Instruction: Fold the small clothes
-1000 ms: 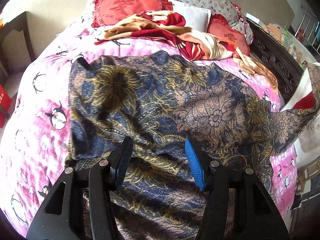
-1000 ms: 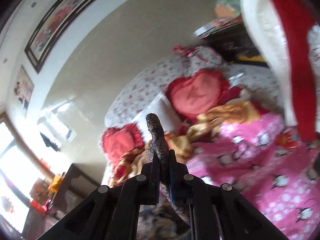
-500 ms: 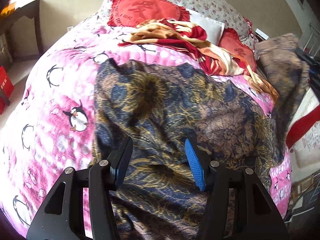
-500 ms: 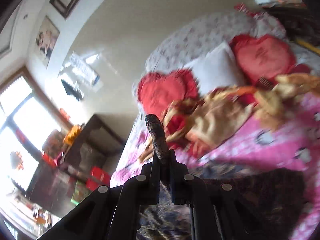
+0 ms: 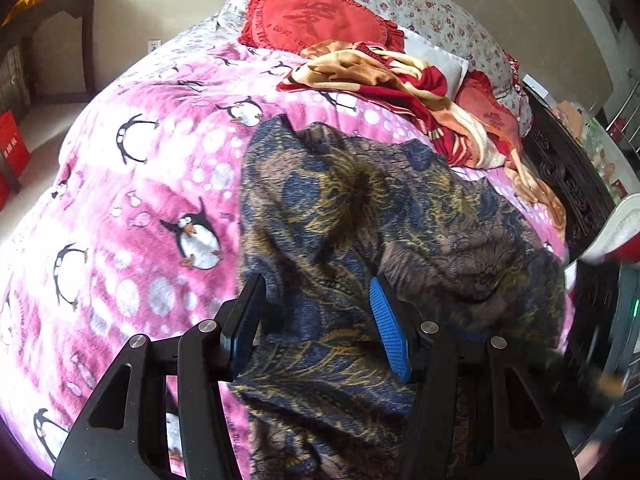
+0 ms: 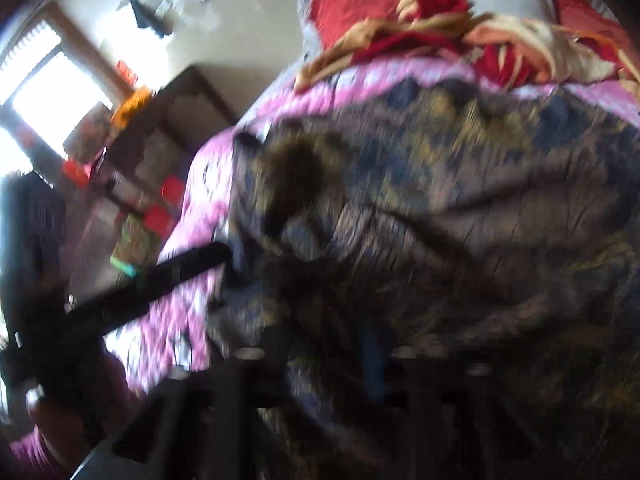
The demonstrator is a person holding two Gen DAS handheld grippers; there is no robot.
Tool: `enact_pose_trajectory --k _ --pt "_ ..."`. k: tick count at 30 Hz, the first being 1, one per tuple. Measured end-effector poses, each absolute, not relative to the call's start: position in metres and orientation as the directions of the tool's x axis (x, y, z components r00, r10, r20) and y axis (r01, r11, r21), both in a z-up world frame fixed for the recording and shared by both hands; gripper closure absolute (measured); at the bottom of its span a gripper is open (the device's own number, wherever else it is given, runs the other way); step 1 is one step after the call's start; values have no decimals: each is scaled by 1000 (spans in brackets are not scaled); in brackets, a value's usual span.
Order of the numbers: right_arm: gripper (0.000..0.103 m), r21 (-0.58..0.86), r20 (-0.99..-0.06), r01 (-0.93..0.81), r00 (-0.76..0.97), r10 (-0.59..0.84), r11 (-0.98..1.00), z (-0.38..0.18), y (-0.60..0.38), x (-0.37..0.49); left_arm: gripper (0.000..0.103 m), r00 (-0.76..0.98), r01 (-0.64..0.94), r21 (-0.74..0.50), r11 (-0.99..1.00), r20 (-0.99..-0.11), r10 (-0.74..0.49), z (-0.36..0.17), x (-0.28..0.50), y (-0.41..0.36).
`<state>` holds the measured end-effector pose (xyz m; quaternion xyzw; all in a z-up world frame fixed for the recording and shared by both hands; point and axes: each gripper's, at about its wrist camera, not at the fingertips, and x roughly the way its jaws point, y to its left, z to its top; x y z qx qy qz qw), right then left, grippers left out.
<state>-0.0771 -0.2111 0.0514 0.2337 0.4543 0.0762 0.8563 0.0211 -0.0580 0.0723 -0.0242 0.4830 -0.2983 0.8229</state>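
Note:
A dark blue, brown and gold patterned garment (image 5: 380, 216) lies on the pink penguin blanket (image 5: 132, 184), its right part folded over leftward. My left gripper (image 5: 316, 316) is open just above its near part, one finger (image 5: 244, 316) at its left edge. The right wrist view is badly blurred; the garment (image 6: 460, 200) fills it. My right gripper (image 6: 320, 364) is low over the cloth and I cannot tell how its jaws stand. The left gripper's black arm (image 6: 160, 280) shows at the left there.
A red and gold blanket (image 5: 384, 80) is bunched at the bed's head, with red heart cushions (image 5: 312, 16) and floral pillows (image 5: 432, 8). A dark carved side table (image 5: 568, 168) stands right of the bed. A dark desk (image 5: 48, 12) stands at the far left.
My right gripper has carried the garment's right part over to the left and come down low over the cloth. The left gripper has shifted left and stays open.

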Motion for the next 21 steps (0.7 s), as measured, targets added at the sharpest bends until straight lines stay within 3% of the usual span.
enact_pose_trajectory --k 5,9,15,16,18,19,20,21 --pt "46 442 -719 17 604 343 897 63 -222 -123 44 301 509 -341 790 -789 -535 73 20 -79" --pt "45 381 -710 53 656 255 923 74 -250 -171 44 313 588 -217 779 -827 -467 67 14 -117" --pt "45 476 -674 186 706 220 860 73 -300 -227 44 291 617 -105 780 -891 -350 38 25 -160" --pt "44 496 -668 202 710 223 844 73 -306 -233 47 301 622 -86 778 -891 -340 37 26 -164" --pt "44 520 -660 232 721 214 822 71 -316 -245 67 325 637 -56 769 -885 -333 38 24 -170" --pt "44 523 -658 243 725 205 817 73 -318 -249 87 330 641 -52 766 -882 -336 41 23 -171" --pt "44 521 -657 255 729 192 815 73 -323 -253 94 326 649 -62 758 -878 -351 45 22 -171" --pt "44 518 -656 267 734 176 813 75 -328 -257 94 330 659 -67 749 -869 -369 52 21 -170"
